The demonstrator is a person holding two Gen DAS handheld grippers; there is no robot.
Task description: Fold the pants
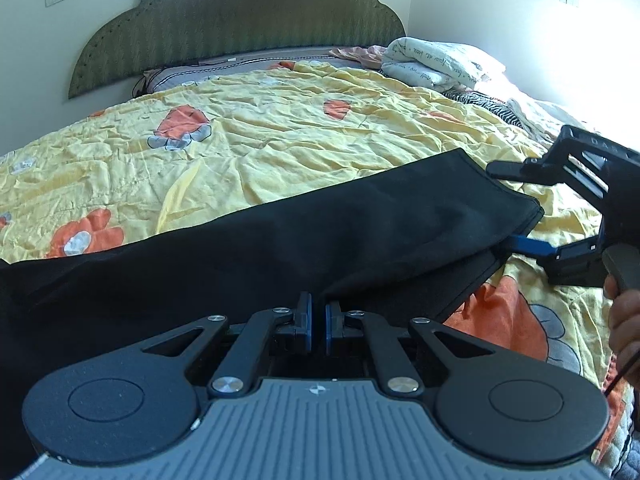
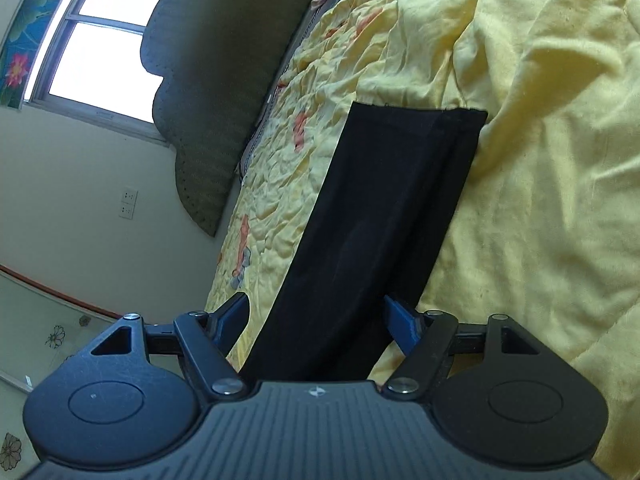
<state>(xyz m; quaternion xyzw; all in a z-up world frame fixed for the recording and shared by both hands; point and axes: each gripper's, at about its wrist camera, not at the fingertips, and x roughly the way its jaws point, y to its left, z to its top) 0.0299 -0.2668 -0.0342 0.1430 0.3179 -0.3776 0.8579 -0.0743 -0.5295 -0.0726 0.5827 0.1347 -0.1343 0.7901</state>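
Observation:
Black pants (image 1: 280, 236) lie stretched across the yellow flowered quilt (image 1: 280, 136), legs running to the right. My left gripper (image 1: 318, 322) is shut on the pants' near edge, a fold of cloth pinched between its blue pads. My right gripper (image 1: 504, 204) is open at the leg ends, one finger above the cloth and the blue finger (image 1: 528, 245) slid under the upper leg. In the right wrist view the pants (image 2: 372, 216) run away between the spread fingers of the right gripper (image 2: 320, 312); the hem lies far ahead.
A green padded headboard (image 1: 240, 20) stands at the back. A rolled white blanket (image 1: 432, 60) and striped cloth (image 1: 488, 106) lie at the far right of the bed. A window (image 2: 100, 40) shows in the right wrist view.

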